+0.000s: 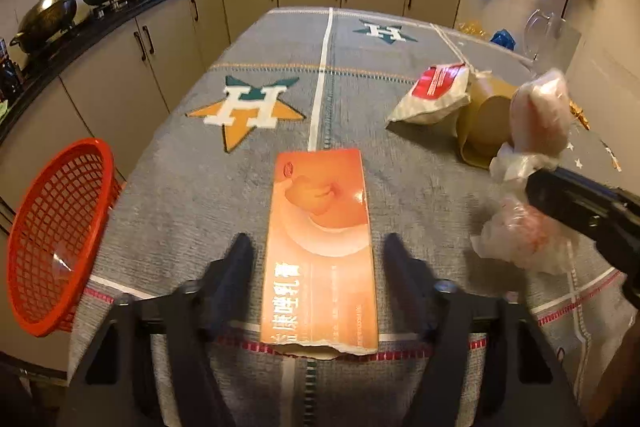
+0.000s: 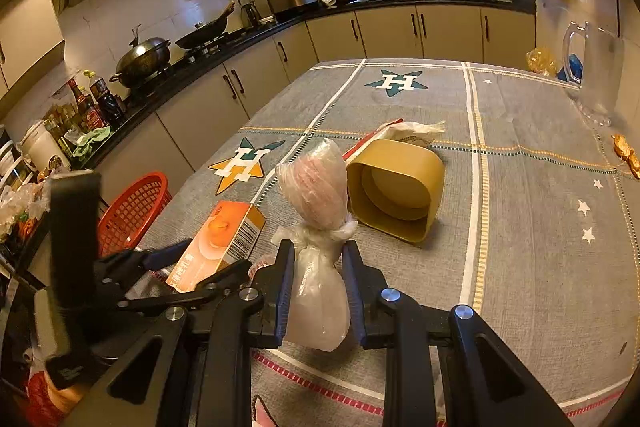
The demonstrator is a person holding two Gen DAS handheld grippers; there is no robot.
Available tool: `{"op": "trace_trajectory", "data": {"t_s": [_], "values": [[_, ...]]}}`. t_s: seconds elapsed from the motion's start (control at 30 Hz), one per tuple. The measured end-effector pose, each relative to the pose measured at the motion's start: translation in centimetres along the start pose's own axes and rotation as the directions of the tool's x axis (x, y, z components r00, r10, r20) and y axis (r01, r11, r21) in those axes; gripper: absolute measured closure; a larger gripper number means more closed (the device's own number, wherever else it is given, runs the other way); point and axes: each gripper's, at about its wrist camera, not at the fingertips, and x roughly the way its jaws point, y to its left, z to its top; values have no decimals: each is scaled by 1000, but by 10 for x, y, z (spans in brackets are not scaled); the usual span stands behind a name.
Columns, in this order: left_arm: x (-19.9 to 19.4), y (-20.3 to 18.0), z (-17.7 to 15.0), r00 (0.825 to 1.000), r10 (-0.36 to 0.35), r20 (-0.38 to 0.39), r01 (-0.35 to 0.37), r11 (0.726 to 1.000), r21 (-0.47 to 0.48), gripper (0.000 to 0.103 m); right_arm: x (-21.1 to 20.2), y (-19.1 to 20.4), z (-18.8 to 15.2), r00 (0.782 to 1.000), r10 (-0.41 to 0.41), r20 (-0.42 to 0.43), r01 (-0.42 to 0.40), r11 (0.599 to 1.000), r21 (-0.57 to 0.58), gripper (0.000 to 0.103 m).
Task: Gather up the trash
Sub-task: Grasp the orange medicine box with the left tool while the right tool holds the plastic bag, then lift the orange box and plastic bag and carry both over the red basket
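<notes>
A long orange carton (image 1: 320,235) lies flat on the grey star-patterned tablecloth (image 1: 200,187) near the front edge. My left gripper (image 1: 318,243) straddles it, open, with a gap between each finger and the carton's sides. In the right wrist view the same carton (image 2: 224,239) sits at the left gripper (image 2: 212,259). My right gripper (image 2: 318,251) is shut on a clear plastic bag (image 2: 316,183) with pinkish contents, pinched at its knotted middle. From the left wrist view that bag (image 1: 540,115) hangs at the right.
A yellow bin (image 2: 396,187) lies on its side mid-table, a white and red packet (image 2: 408,131) behind it. A red mesh basket (image 1: 60,235) stands off the table's left edge. A glass jug (image 2: 596,75) is at far right. Counters with pans line the left and back.
</notes>
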Motion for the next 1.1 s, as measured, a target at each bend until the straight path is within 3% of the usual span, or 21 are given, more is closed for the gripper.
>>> {"op": "trace_trajectory", "data": {"t_s": [0.03,0.07,0.57,1.1], "values": [[-1,0,0,1000,-3,4,3,1000,1,55,0,1,0,1000,0,1,0,1000,-1,76],[-1,0,0,1000,-5,7,5,1000,-1,57,0,1,0,1000,2,0,-2,1000,-2,76],[-31,8,-3,994,42,103,-40,999,-19,57,-2,7,-3,1000,0,10,1,1000,-31,76],[-44,16,-8,989,58,132,-53,998,-39,57,-1,16,-6,1000,-9,9,10,998,-67,76]]}}
